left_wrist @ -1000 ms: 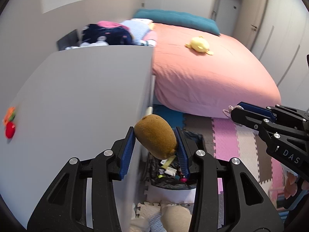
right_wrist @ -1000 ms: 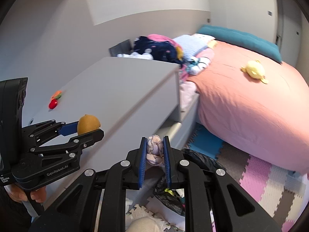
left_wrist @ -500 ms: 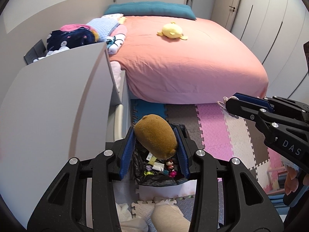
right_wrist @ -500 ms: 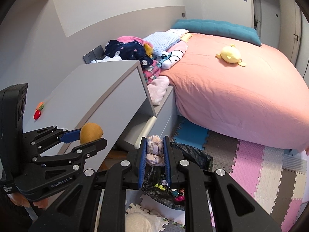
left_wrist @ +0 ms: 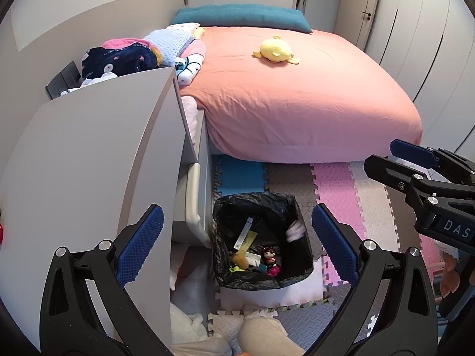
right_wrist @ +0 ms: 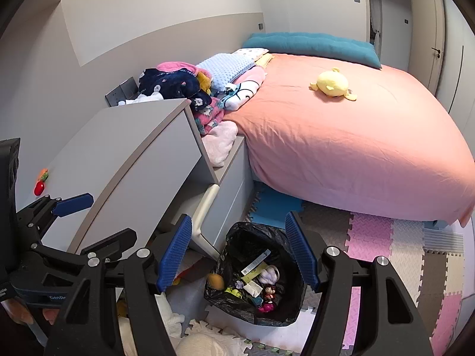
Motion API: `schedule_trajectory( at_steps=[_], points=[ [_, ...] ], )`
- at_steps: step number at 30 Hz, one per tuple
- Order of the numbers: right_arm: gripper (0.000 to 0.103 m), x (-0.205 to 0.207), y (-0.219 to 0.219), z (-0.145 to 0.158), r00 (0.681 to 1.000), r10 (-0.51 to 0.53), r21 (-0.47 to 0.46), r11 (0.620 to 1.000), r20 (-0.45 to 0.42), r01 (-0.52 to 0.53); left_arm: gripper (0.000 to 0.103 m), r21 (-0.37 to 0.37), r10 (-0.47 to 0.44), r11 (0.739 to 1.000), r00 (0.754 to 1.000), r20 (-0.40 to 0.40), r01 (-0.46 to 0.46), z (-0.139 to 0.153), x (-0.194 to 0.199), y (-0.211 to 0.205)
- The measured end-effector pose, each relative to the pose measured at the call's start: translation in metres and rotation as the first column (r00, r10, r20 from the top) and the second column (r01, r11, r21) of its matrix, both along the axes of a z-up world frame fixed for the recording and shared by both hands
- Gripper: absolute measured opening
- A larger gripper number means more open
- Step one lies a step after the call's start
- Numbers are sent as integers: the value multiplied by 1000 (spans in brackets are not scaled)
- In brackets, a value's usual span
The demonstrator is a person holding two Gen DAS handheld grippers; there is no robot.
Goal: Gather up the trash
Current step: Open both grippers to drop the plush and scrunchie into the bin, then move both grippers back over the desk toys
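A: What are the fingers doing?

B: The left gripper (left_wrist: 237,237) has just been opening and stands spread wide with nothing between its blue pads (left_wrist: 139,246). The right gripper (right_wrist: 239,255) has just been opening too, jaws well apart and empty

A: And the trash?

B: Below both of them, in the black-lined bin (right_wrist: 237,308) on the foam floor mats (left_wrist: 335,184). A brown round piece (right_wrist: 215,281) lies against the liner's left wall, a pale crumpled wad (right_wrist: 270,273) sits near the middle, and paper strips and a small doll (right_wrist: 268,292) lie beside them

A: What's around the bin?

B: A grey cabinet (left_wrist: 89,160) stands just to its left, a bed with a pink cover (left_wrist: 297,101) and a yellow plush (left_wrist: 274,50) beyond it
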State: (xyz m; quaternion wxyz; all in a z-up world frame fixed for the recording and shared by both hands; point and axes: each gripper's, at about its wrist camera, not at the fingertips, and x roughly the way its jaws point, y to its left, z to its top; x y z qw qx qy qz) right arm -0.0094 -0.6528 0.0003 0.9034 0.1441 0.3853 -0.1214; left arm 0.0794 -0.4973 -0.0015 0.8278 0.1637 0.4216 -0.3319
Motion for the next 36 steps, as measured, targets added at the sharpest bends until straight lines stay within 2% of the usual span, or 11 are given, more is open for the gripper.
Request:
schedule_trajectory(
  at_steps=[6,16,26,36],
  points=[
    [66,3,4,-2,1000,14,2,1000,-5,-14,97,-6,8,1000,1000,-3,-8,1,3,4],
    [66,26,28,2,998,64,3,998,-2,-64,97,-23,47,999,999,-1,-47,7,14,32],
    [66,61,79,14,988,155,-13,988,10,-155,97,-50,135,990,991,9,-134,19,36,85],
    [66,101,141,22,965,262,-18,965,14,-262,97,-80,260,963,966,4,-259,25,58,155]
  ],
)
